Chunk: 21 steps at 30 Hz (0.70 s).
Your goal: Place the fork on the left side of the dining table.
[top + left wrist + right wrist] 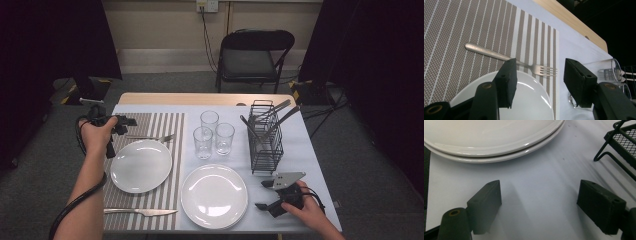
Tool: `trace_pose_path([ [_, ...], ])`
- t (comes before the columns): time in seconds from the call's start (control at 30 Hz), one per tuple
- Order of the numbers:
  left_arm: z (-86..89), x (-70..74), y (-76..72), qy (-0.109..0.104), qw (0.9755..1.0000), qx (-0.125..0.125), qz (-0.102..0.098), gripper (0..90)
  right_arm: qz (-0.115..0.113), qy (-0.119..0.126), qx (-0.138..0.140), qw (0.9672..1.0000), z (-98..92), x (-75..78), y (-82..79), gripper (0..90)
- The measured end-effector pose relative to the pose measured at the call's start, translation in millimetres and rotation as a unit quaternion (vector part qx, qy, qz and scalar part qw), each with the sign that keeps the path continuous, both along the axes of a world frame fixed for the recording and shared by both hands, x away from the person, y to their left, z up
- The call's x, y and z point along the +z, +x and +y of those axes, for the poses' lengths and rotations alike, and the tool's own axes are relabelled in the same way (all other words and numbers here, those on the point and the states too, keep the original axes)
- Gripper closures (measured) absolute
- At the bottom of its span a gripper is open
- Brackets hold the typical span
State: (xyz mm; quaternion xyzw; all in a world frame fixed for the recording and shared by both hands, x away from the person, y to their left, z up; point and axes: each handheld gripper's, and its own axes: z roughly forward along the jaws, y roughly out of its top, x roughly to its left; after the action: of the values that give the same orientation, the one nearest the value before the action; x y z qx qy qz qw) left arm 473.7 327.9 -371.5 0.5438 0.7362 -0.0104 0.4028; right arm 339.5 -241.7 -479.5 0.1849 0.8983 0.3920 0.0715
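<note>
L tool (537, 75) jaws apart, nothing between, my aim: silver metal fork (509, 58) lying beyond white round plate (529, 100) on striped placemat (454, 30). R tool (539, 205) wide, empty, parked on bench.

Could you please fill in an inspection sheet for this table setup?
Surface: table under white cloth; striped mat at left.
Job's things: fork on mat beyond plate; knife on its near side.
Clutter: two stacked plates, three glasses, cutlery rack.
Grippers: left tool open, above the fork; right tool open, nothing between.
Cables: one along left forearm.
Surroundings: chair, dark curtains.
</note>
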Motion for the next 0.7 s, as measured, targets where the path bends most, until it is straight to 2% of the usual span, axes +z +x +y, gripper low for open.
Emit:
trace_pose_path([
  [0.2, -0.7, -0.5, -5.2, -0.004, 1.0000, -0.006, -0.002, 42.8, 0.000, 0.000, 0.000, 1.0000, 0.0, 0.0, 0.0, 18.5],
  [0.27, -0.7, -0.3, -5.9, 0.004, 1.0000, -0.008, 0.003, 41.3, -0.001, 0.000, 0.000, 1.0000, 0.0, 0.0, -0.1, 18.5],
  [0.33, -1.2, -1.0, -7.9, 0.005, 0.9999, -0.010, -0.007, 39.8, -0.001, 0.000, 0.000, 1.0000, 0.0, -0.1, -0.1, 18.5],
  [0.6, -2.8, -1.7, -11.8, 0.006, 0.9997, -0.022, -0.007, 37.6, -0.001, 0.000, 0.000, 1.0000, 0.0, -0.1, -0.2, 18.5],
  [0.67, -1.8, -1.4, -13.5, 0.019, 0.9994, -0.025, -0.013, 35.7, -0.001, 0.000, 0.000, 1.0000, 0.1, -0.1, -0.2, 18.5],
  [0.7, -1.7, -1.2, -14.3, 0.017, 0.9994, -0.026, -0.014, 35.7, -0.001, 0.000, 0.000, 1.0000, 0.0, -0.1, -0.2, 18.5],
])
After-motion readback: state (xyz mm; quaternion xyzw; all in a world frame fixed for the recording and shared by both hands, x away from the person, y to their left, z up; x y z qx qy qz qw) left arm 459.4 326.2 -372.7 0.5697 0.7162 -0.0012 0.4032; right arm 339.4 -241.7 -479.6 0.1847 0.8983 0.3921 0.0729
